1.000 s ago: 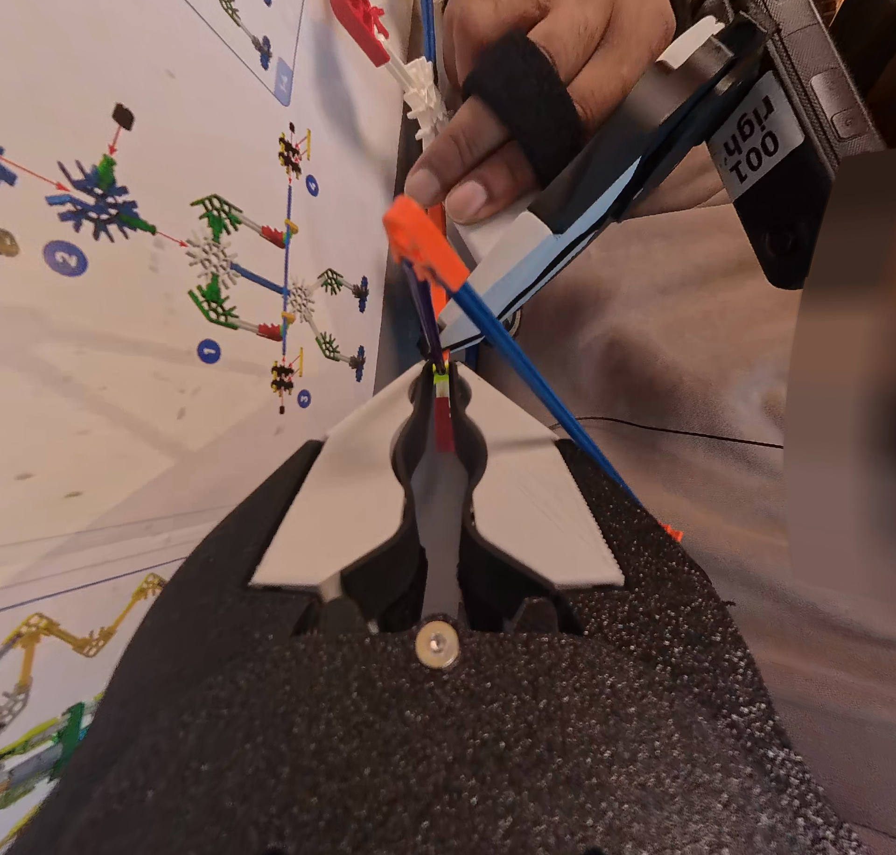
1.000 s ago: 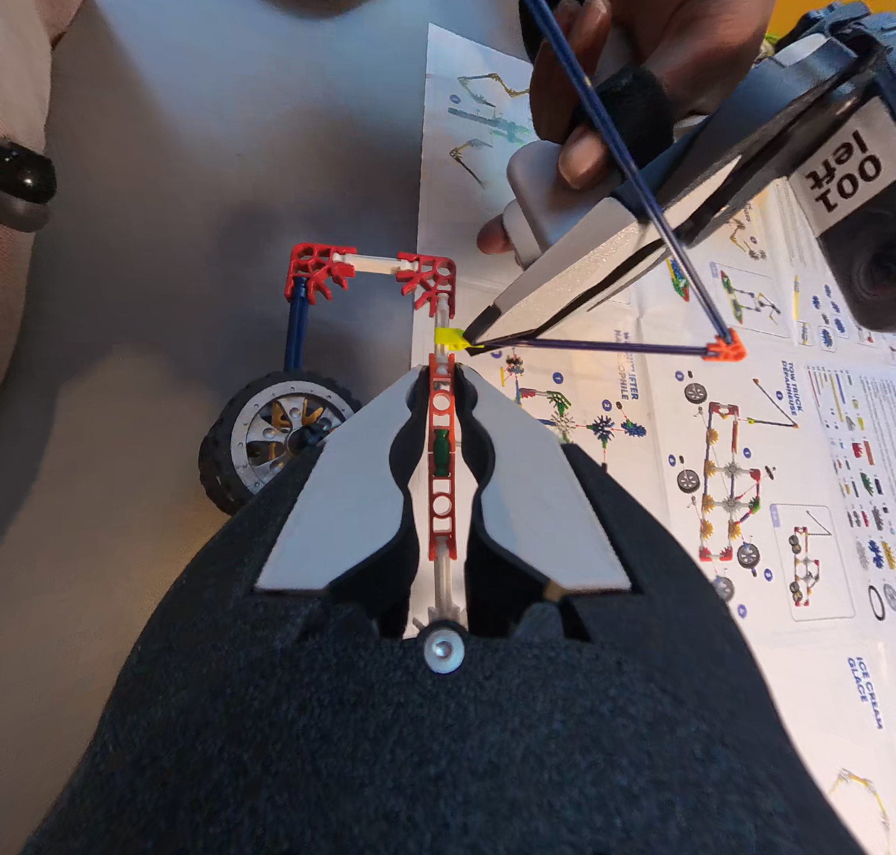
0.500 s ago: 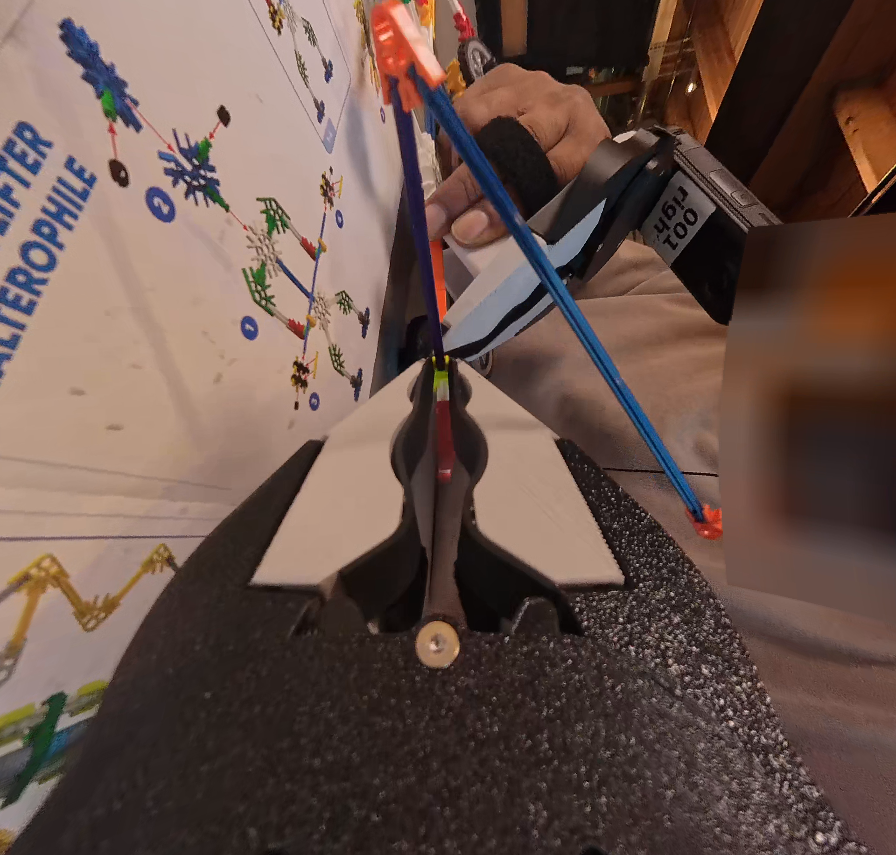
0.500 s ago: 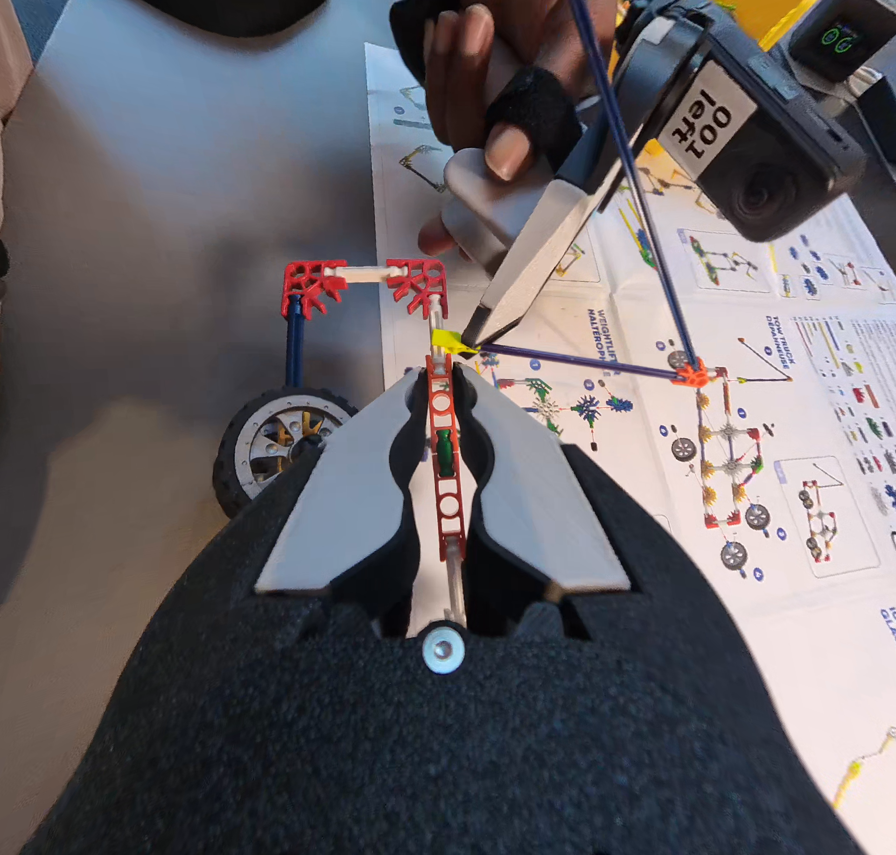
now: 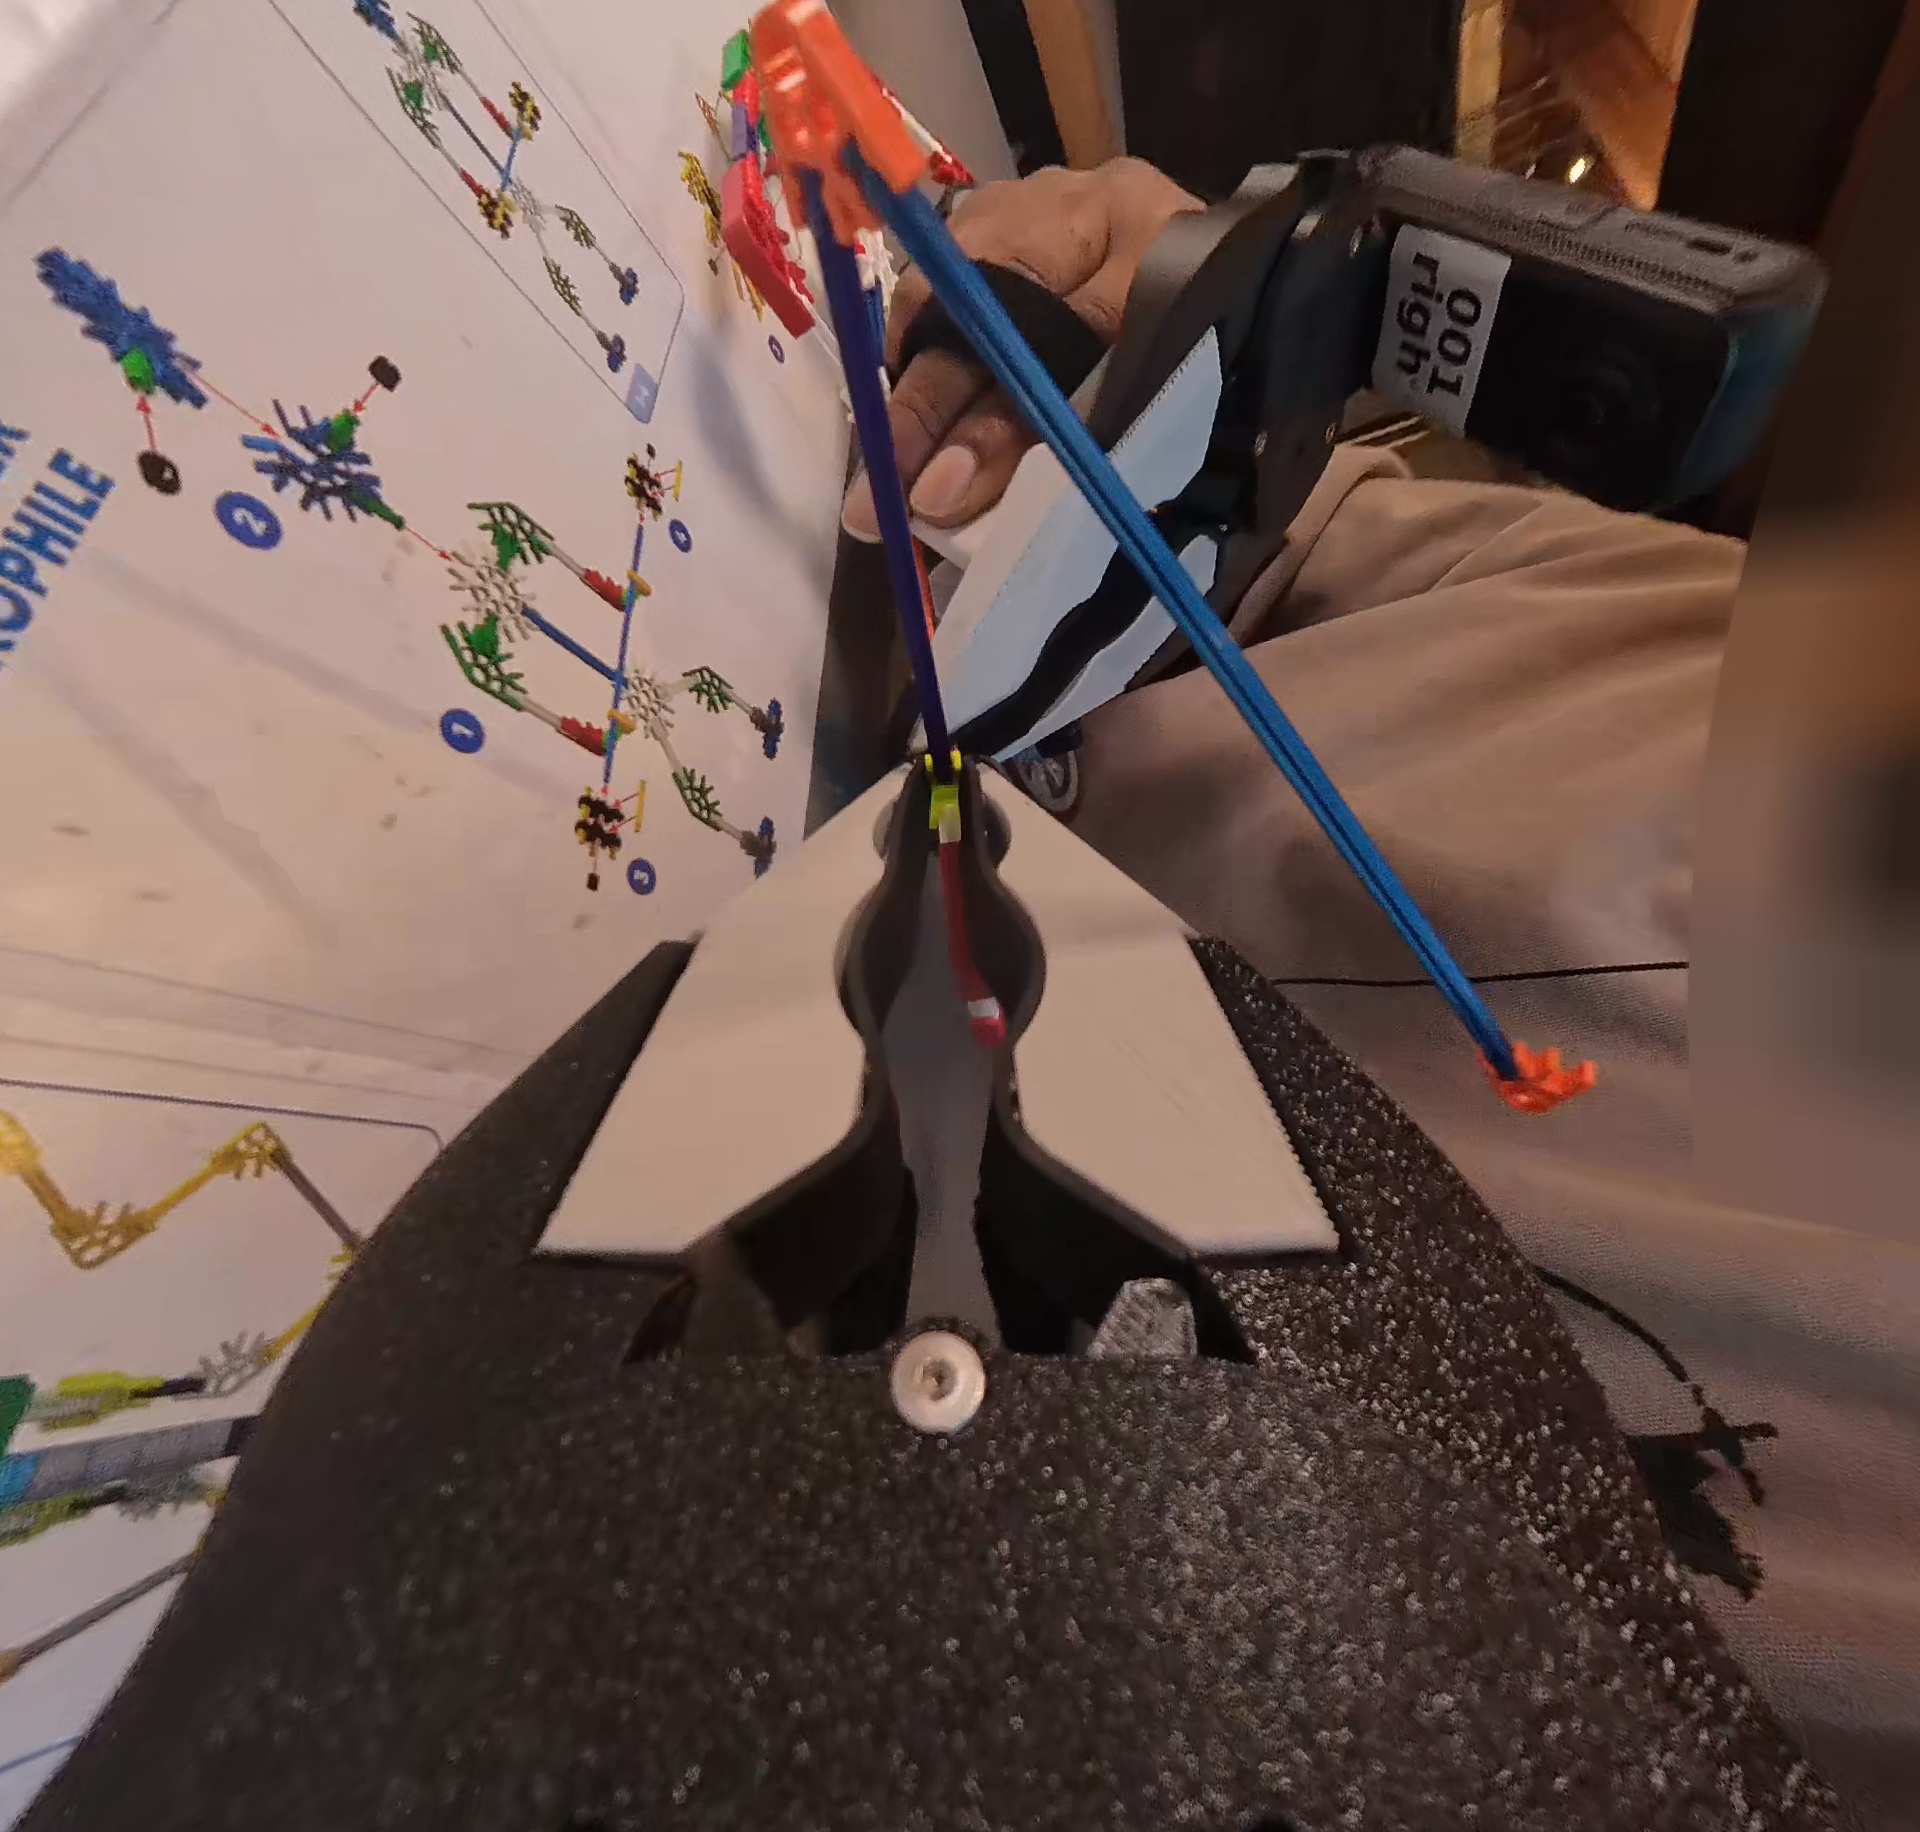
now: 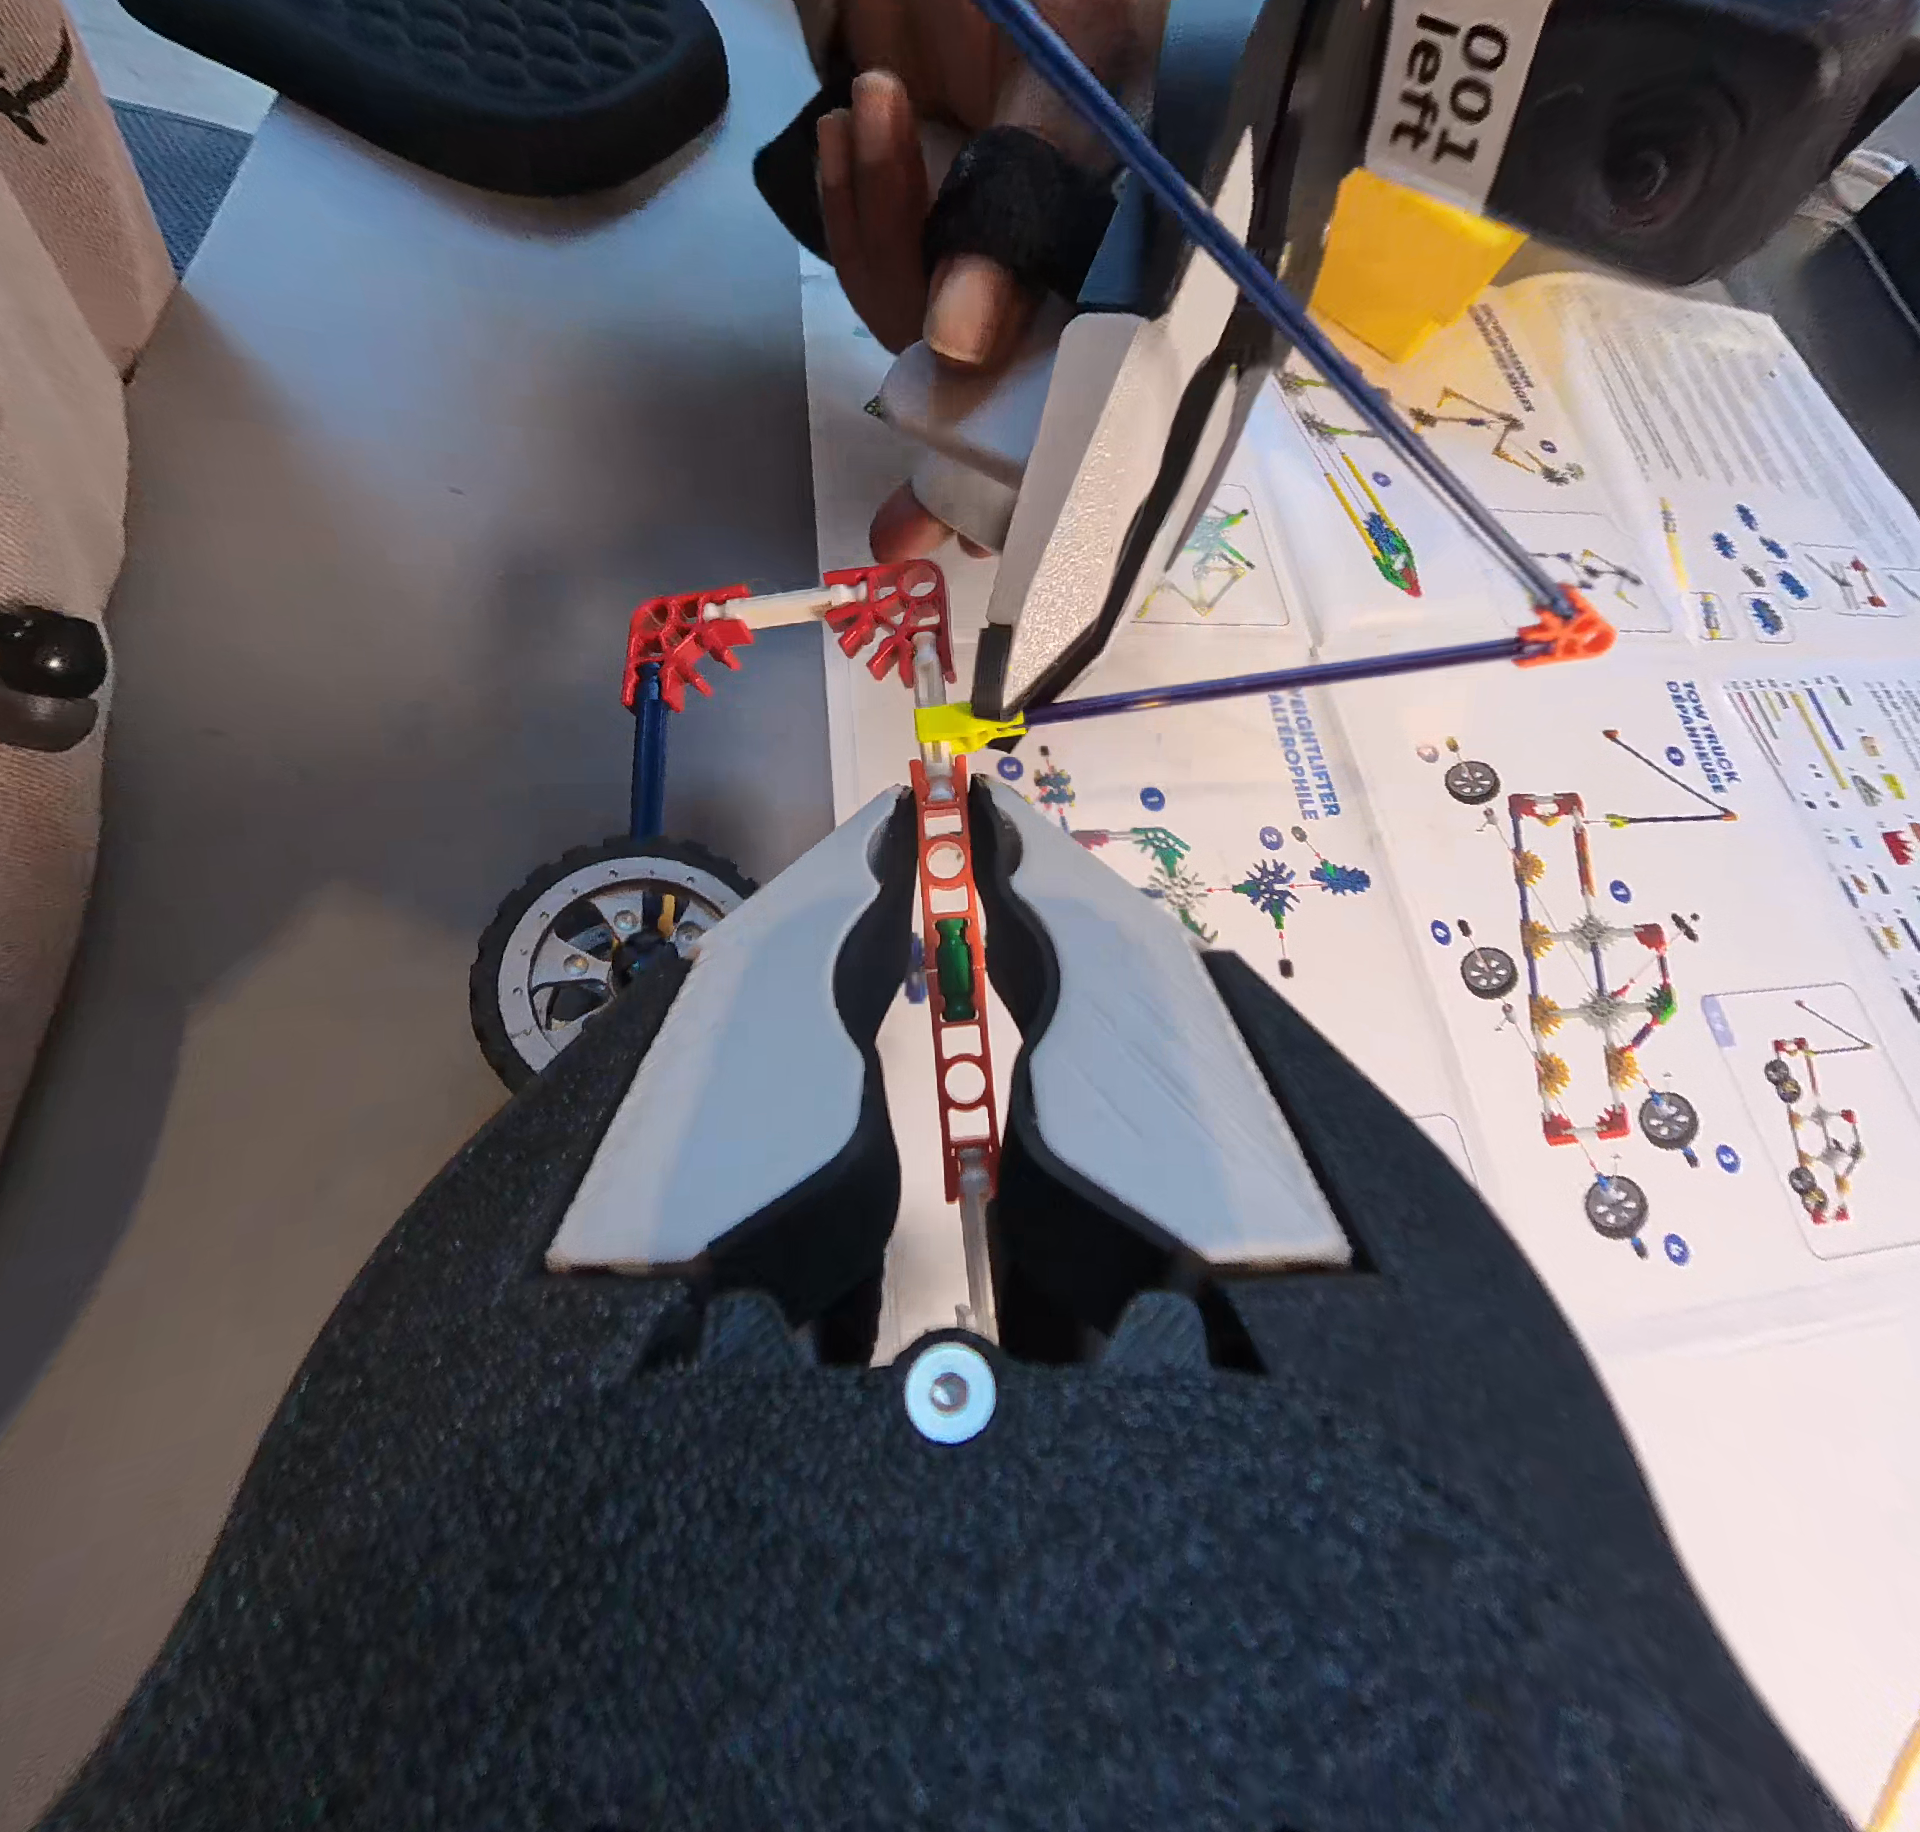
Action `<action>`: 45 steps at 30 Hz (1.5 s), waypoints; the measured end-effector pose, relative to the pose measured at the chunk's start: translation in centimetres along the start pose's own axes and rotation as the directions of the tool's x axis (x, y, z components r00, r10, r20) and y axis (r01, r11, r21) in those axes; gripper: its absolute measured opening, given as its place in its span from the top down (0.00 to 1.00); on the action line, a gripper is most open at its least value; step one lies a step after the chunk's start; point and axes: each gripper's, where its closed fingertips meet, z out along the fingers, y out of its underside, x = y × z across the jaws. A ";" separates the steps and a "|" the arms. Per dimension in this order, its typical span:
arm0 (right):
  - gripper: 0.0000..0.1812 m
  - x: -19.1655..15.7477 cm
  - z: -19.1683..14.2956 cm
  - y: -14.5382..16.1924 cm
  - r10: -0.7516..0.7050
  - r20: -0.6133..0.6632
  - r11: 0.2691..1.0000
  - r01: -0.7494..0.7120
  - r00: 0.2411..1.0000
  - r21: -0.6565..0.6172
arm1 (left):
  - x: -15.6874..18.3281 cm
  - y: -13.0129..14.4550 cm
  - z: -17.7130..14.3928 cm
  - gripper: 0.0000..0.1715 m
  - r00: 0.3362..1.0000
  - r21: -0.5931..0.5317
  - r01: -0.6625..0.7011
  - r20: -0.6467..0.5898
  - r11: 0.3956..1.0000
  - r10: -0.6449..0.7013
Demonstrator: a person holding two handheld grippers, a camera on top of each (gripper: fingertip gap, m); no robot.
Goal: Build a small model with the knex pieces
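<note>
The left gripper (image 5: pixel 948 780) was seen clenched on a yellow connector (image 5: pixel 943 803) at its fingertips, a red rod (image 5: pixel 961 935) lying between its fingers. From that connector a dark blue rod (image 5: pixel 883 473) ran up to an orange connector (image 5: pixel 821 109), and a lighter blue rod (image 5: pixel 1184 587) slanted down to a small orange end piece (image 5: pixel 1538 1076). The right gripper (image 6: pixel 940 795) was closed on a red ladder-like strut (image 6: pixel 956 982) of a toy frame with red corner connectors (image 6: pixel 888 613) and a wheel (image 6: pixel 597 951). An instruction sheet (image 6: pixel 1455 951) lay on the grey table (image 6: pixel 468 432).
</note>
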 end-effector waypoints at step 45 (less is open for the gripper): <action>0.96 -1.1 1.1 1.1 -0.016 0.098 0.987 0.032 0.995 -0.156 | -1.5 1.5 0.7 0.86 0.988 0.012 0.150 0.019 0.989 -0.150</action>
